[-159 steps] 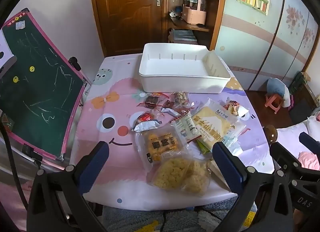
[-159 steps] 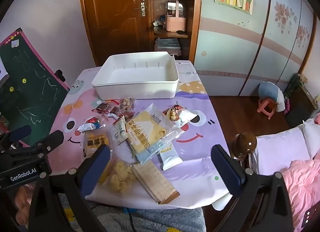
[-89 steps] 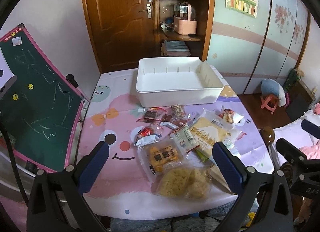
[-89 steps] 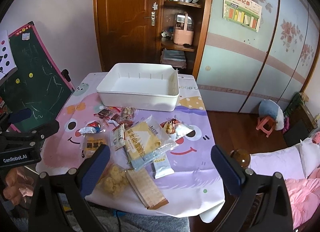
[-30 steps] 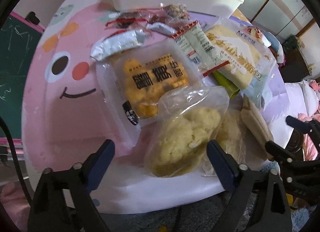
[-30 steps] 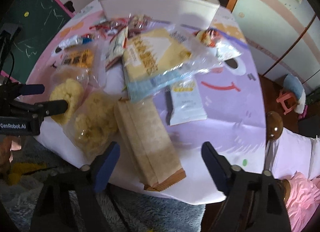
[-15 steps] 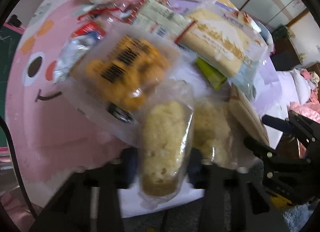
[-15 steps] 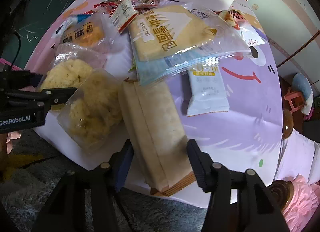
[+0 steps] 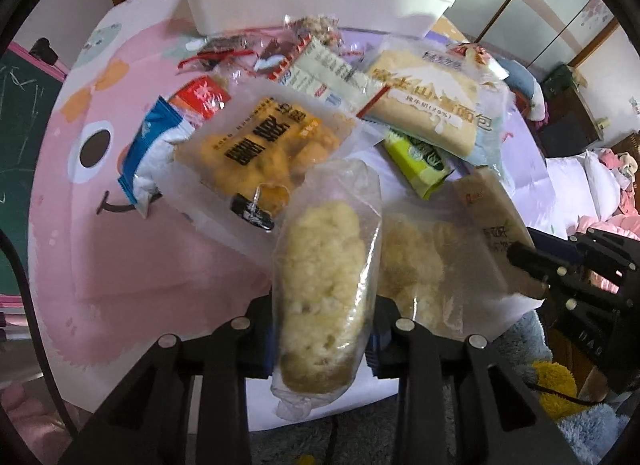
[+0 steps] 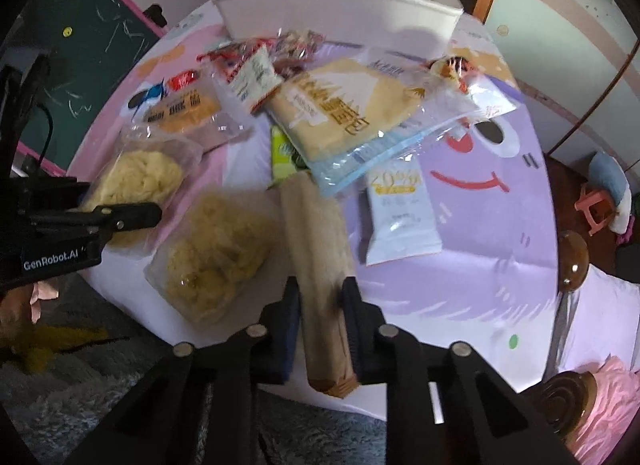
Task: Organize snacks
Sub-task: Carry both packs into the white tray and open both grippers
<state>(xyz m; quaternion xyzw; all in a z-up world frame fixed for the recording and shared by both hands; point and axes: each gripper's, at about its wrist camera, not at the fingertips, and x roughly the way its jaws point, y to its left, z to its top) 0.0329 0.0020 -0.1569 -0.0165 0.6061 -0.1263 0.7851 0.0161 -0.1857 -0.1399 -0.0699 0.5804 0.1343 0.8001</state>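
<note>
At the table's near edge (image 10: 460, 329), left gripper (image 9: 320, 329) clamps the clear cracker bag (image 9: 324, 265), right gripper (image 10: 320, 325) the tan packet (image 10: 316, 249).

A clear bag of pale yellow puffed snacks (image 9: 324, 265) stands on edge, pinched at its sides. Just beside it a second such bag (image 10: 212, 253) lies flat near the counter's (image 10: 480, 285) front edge. A long tan packet (image 10: 320, 265) is likewise squeezed. Other packets lie scattered before the empty white bin (image 10: 340, 13).
</note>
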